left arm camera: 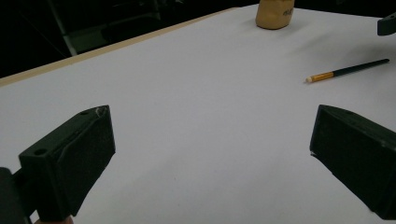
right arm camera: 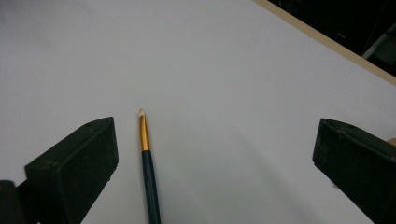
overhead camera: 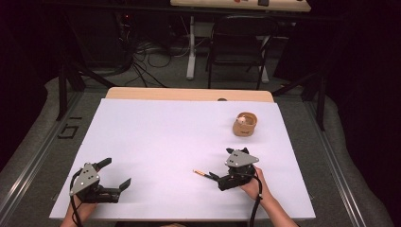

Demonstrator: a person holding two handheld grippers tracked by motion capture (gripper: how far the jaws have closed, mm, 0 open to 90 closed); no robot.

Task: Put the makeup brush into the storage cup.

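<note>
While the right gripper [overhead camera: 226, 165] sits low over the brush [right arm camera: 148, 172], nothing is gripped yet: jaws spread wide, brush lying flat on the counter [overhead camera: 165, 142] between them, closer to the jaw at lower left of the right gripper view. In the high view the brush [overhead camera: 202, 173] pokes out left of that gripper, lower centre-right of frame, bristle end pointing left. Left gripper [overhead camera: 116, 174] rests at lower left, jaws also spread, holding nothing, well apart from the brush.

Judgement: early stage. The grasp is lined up but not closed. If the wooden cup [overhead camera: 245, 124] at upper right is the destination, then pick, carry and drop are all left. Something pale sits inside the cup, can't tell what.

Surface: white sheet over a wood-edged counter, matte, bare apart from brush and cup. Room: dim, grey carpet, black folding chair [overhead camera: 239, 47] and cable tangle beyond the far edge, second desk at top of frame.
</note>
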